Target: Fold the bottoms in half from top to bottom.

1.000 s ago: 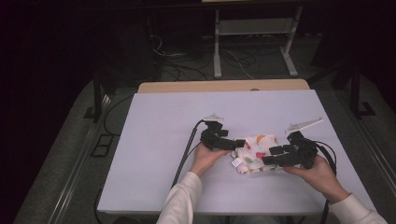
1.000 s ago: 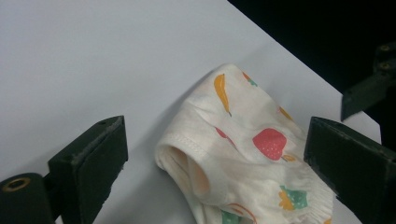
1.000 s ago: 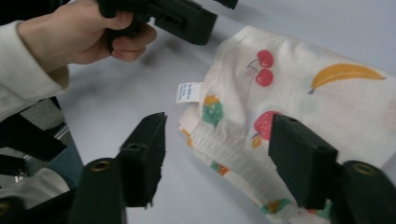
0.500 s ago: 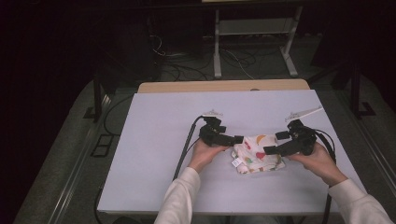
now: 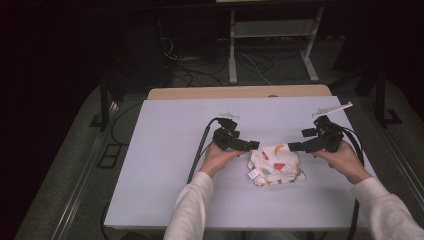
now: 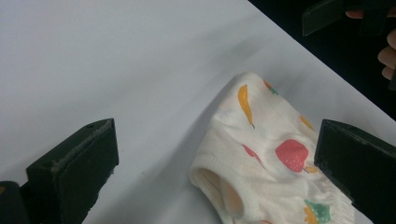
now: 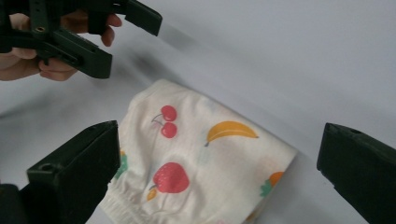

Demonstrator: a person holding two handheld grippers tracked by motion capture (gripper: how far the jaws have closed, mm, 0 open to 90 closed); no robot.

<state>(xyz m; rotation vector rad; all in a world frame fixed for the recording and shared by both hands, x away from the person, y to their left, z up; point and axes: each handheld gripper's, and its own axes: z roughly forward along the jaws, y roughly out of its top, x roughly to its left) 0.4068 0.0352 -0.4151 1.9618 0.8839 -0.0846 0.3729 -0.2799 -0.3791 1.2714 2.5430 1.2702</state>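
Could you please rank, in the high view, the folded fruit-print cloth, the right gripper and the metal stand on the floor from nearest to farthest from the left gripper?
1. Folded fruit-print cloth, just right of the left gripper on the table.
2. Right gripper, across the cloth, to the right.
3. Metal stand, on the floor beyond the table's far edge.

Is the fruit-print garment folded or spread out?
Folded: the fruit-print garment lies as a compact, layered bundle on the table, doubled edges visible.
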